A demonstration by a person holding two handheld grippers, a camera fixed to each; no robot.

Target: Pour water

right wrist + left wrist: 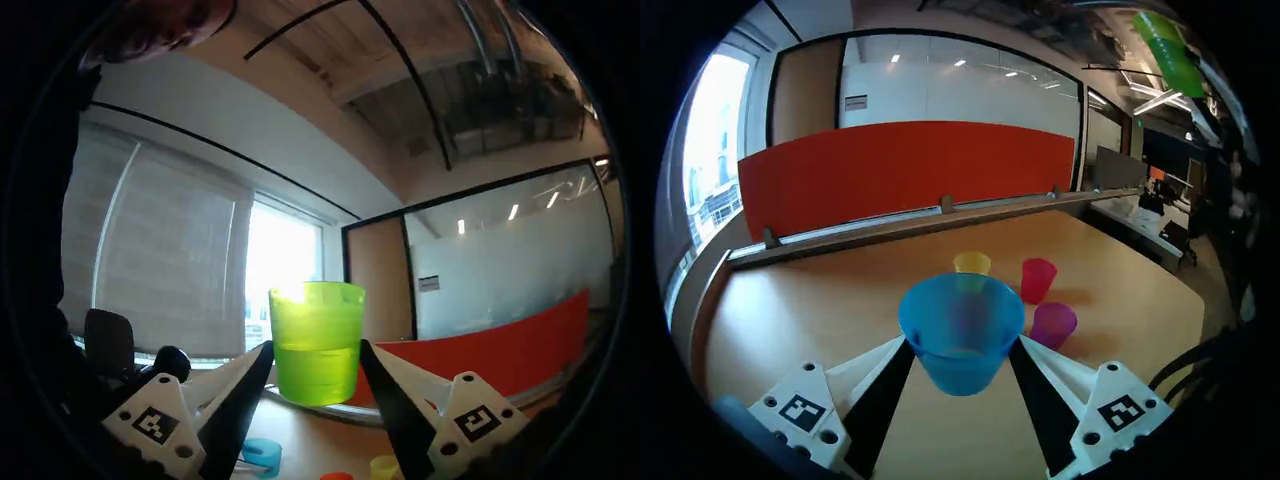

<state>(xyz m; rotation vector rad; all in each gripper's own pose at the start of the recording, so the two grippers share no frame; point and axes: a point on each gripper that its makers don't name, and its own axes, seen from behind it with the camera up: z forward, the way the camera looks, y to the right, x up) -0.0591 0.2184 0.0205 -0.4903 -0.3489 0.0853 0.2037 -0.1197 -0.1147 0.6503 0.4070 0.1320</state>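
My left gripper is shut on a translucent blue cup, held upright just above the wooden table. My right gripper is shut on a translucent green cup, raised high and roughly half full of liquid. In the left gripper view the green cup hangs far up at the upper right, tilted. The right gripper view looks down on the blue cup at its lower edge.
Behind the blue cup stand a yellow cup, a pink-red cup and a purple cup. A red partition runs along the table's far edge. A person's head is at the top left of the right gripper view.
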